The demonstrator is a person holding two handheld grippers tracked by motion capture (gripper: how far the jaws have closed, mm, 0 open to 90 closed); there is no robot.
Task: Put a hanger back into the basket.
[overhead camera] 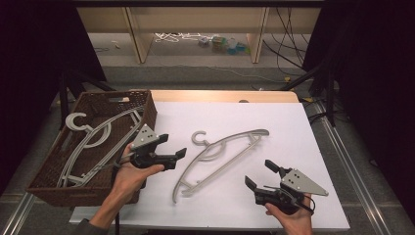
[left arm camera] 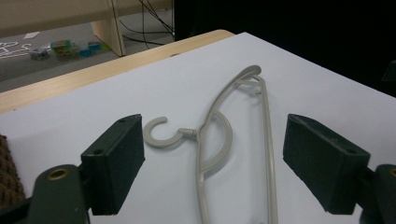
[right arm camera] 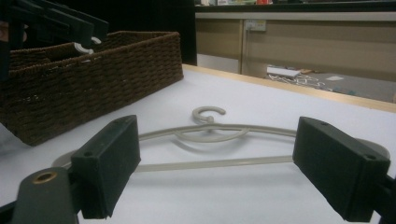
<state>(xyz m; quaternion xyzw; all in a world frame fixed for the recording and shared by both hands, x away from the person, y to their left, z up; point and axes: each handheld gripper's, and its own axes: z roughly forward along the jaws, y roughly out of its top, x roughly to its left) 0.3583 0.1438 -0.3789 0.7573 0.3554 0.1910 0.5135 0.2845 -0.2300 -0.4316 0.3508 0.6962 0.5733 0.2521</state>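
Observation:
A grey plastic hanger [overhead camera: 215, 159] lies flat on the white table top [overhead camera: 293, 132], hook toward the far left. My left gripper [overhead camera: 172, 147] hovers open just left of it, beside the basket, jaws pointing right. In the left gripper view the hanger [left arm camera: 224, 140] lies between and beyond the wide-apart jaws. My right gripper [overhead camera: 262, 175] is open near the front right, jaws aimed at the hanger's lower bar. The right gripper view has the hanger [right arm camera: 210, 135] stretched across the gap ahead of the jaws. Neither gripper touches it.
A brown wicker basket [overhead camera: 41, 188] stands at the table's left with two more grey hangers [overhead camera: 90, 142] inside; it also appears in the right gripper view, basket [right arm camera: 93, 79]. Black curtains flank the table. Wooden shelving legs and cables lie on the floor beyond.

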